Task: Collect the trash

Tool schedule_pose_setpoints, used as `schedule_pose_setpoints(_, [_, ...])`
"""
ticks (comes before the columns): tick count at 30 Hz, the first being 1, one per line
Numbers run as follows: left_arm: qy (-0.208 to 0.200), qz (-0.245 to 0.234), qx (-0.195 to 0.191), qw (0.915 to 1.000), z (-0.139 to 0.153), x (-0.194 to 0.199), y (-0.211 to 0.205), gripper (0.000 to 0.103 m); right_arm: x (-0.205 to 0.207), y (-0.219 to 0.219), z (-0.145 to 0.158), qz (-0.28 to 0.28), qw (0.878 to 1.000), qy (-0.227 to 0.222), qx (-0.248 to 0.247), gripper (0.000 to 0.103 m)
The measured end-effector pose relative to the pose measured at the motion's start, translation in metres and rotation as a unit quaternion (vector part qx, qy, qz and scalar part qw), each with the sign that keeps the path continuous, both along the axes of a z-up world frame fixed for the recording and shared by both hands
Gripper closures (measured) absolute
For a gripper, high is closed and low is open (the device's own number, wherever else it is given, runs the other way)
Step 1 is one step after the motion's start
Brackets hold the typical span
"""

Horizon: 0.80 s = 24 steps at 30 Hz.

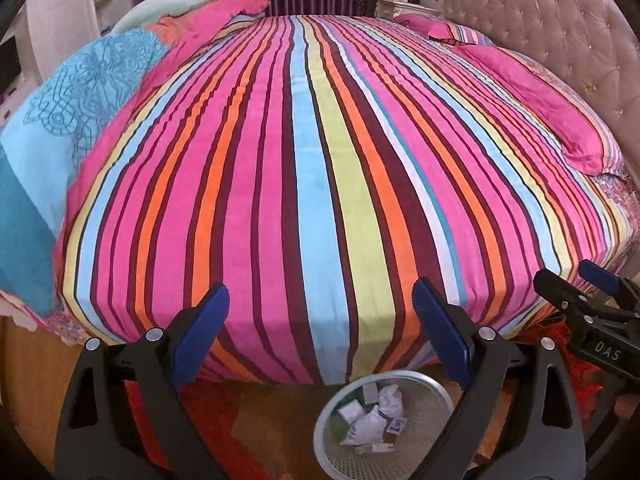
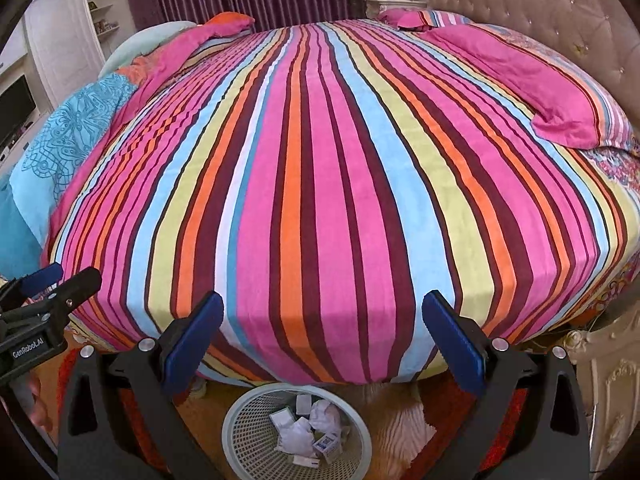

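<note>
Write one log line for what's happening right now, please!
left gripper: open, empty | right gripper: open, empty | wastebasket: on floor by bed, holds crumpled paper and small boxes | striped bedspread: no trash visible

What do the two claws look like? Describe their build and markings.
Both are alike. The left claw and right claw each have black plastic arms with triangular cutouts, silver rivets and flat blue pads. White lettering marks the bodies: "DAS" on the right, "GenRobot.AI" on the left.

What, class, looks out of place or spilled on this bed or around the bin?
Nothing stands out. The striped sheet lies smooth with no litter on it. The crumpled paper and small boxes sit inside the upright bin, none spilled on the floor shown. Only the blankets are bunched along one edge.
</note>
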State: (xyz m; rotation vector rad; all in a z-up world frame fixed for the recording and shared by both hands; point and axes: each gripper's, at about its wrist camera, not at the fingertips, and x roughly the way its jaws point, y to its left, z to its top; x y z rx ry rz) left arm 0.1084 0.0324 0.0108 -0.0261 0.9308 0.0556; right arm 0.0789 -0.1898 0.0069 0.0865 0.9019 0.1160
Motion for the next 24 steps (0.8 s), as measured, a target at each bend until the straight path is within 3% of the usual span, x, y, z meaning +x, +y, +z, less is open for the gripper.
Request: schedule_pose_setpoints(24, [-0.007,-0.004,0.004,1.0,0.011,0.042,0.0,0.013,0.03,0.001,0.005,-0.002,1.0,-0.002,-0.01,0.008])
